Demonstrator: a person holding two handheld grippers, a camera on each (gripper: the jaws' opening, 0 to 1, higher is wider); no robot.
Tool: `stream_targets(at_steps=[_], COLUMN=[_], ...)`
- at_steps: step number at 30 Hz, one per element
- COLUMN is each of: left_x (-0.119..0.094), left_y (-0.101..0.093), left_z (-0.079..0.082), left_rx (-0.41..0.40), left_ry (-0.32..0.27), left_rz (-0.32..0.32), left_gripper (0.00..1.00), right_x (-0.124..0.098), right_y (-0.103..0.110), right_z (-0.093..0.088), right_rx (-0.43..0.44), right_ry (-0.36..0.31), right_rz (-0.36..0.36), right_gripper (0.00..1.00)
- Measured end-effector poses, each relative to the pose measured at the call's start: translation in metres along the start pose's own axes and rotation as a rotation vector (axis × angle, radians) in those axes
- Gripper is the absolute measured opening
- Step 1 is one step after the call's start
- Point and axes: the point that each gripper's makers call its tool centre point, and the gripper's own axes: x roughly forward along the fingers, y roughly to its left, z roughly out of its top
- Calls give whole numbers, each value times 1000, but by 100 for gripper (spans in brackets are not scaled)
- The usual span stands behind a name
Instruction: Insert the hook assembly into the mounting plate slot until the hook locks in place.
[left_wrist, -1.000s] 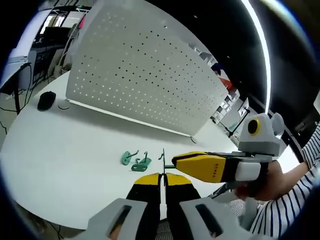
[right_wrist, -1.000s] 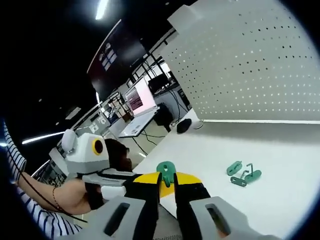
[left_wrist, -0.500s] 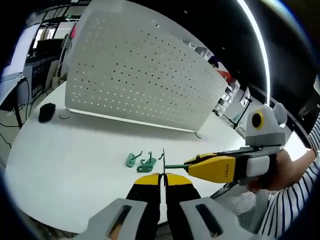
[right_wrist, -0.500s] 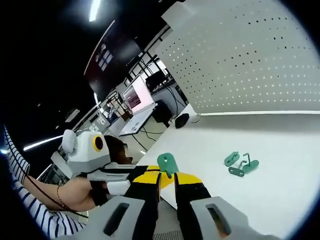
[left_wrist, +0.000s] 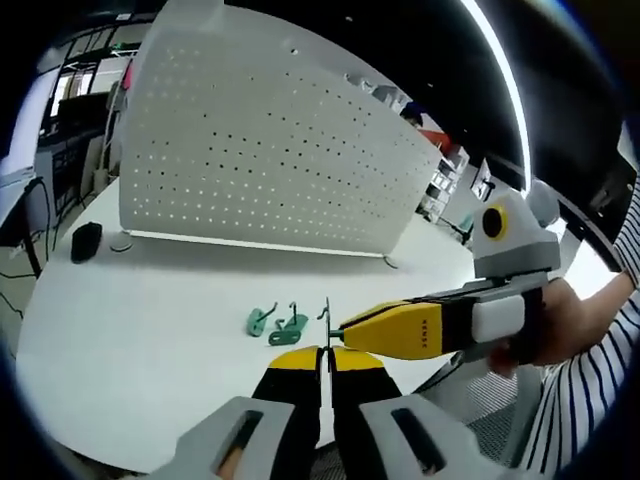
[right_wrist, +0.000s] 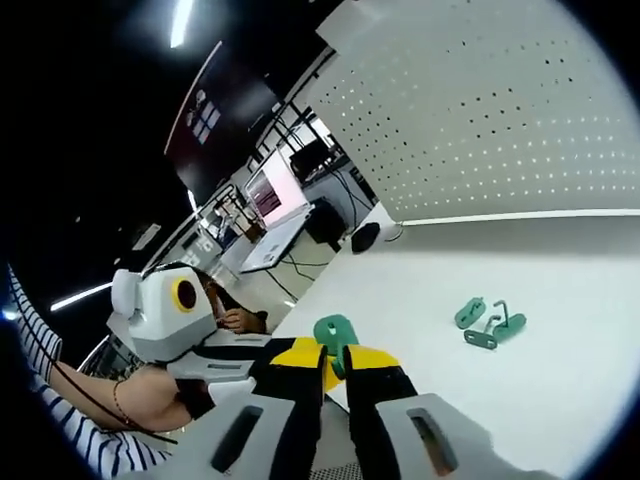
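1. Left gripper view: the left tool (left_wrist: 326, 357) is seen clamped on a thin metal hook (left_wrist: 325, 318), held upright above the white table (left_wrist: 130, 330).
2. The right tool (left_wrist: 345, 332) is seen touching the hook from the side.
3. Spare green hook pieces (left_wrist: 276, 323) lie on the table in front of the pegboard (left_wrist: 260, 150).
4. Right gripper view: the right tool (right_wrist: 334, 362) is clamped on a green mounting plate (right_wrist: 336, 334); the left tool (right_wrist: 262, 352) is just beside it.
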Motion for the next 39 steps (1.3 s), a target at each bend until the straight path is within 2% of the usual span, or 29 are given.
stream_targets(at_steps=[5,8,9,11,13,16,20,25,28,30,33,37,39], left_x=[-1,-1,-1,-2,-2,1,-1,0,-2,-3,-3,0,0], left_y=[1,1,2,1,1,-1,-1,-1,0,0,-1,-1,-3], left_z=[1,0,0,2,4,-1,-8,-12,-7,-4,-3,-4,-3], left_rx=[11,11,7,-55,-52,-37,-32,27,11,23,26,25,8], left_ry=[-2,5,5,-4,-16,16,54,75,47,25,18,22,22], left_rz=[8,12,13,7,7,7,2,-8,-22,-19,-17,-28,-42], left_gripper=[1,1,1,1,1,2,2,3,4,5,15,45,49], right_x=[1,2,2,1,1,1,1,1,0,0,-1,-3,-3], right_y=[-2,-2,-2,0,0,-2,-4,-5,-6,-8,-7,-5,-6], right_z=[-1,-2,-1,1,3,-2,-8,-12,-8,-6,-4,1,3], right_rx=[18,-18,-27,-28,-59,-74,-37,-31,0,-29,-31,-55,-62], right_ry=[2,4,3,-1,2,35,61,73,55,55,41,12,-2], right_rz=[-2,-16,-15,-16,-23,-45,-34,-38,-31,-47,-44,-46,-50], right_gripper=[2,1,1,1,0,0,0,0,0,0,0,0,0])
